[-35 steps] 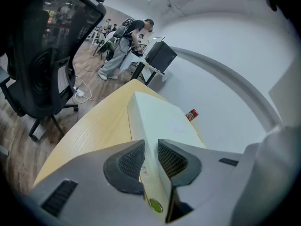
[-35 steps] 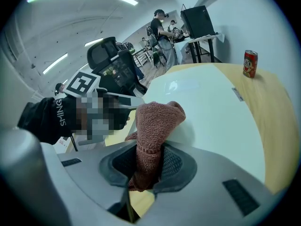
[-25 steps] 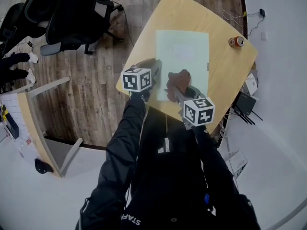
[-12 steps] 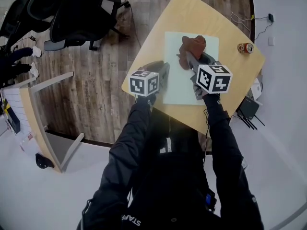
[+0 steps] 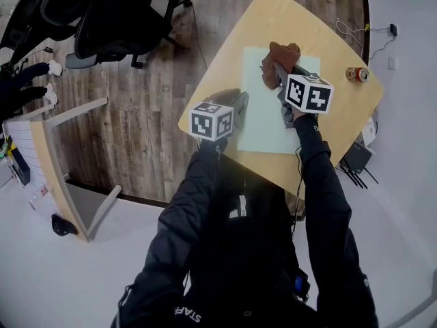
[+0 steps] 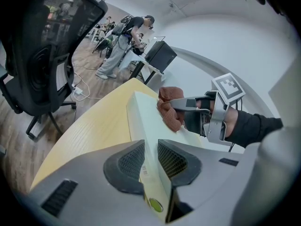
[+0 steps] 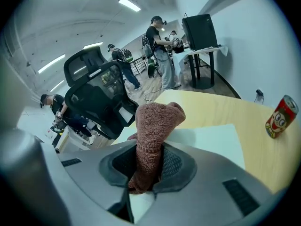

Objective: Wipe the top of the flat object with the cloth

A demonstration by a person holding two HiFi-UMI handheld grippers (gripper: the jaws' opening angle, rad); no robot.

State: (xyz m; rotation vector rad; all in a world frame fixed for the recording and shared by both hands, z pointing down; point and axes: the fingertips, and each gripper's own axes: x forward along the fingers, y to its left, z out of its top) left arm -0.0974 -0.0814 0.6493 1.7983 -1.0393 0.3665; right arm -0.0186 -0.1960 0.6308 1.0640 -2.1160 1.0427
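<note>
Holds the left arm bent, with the left hand-held gripper (image 5: 237, 101) shut on the near left edge of the pale green flat object (image 5: 263, 125). Stretches the right arm almost straight, with the right hand-held gripper (image 5: 277, 71) clamped on the brown cloth (image 5: 281, 53), which rests on the object's far end. On the wooden surface (image 5: 225, 53): one flat object, one cloth, one can (image 5: 356, 74) near the right rim.

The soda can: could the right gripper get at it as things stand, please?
Likely not to grasp: the right gripper is shut on the cloth, though bare table lies between it and the can.
</note>
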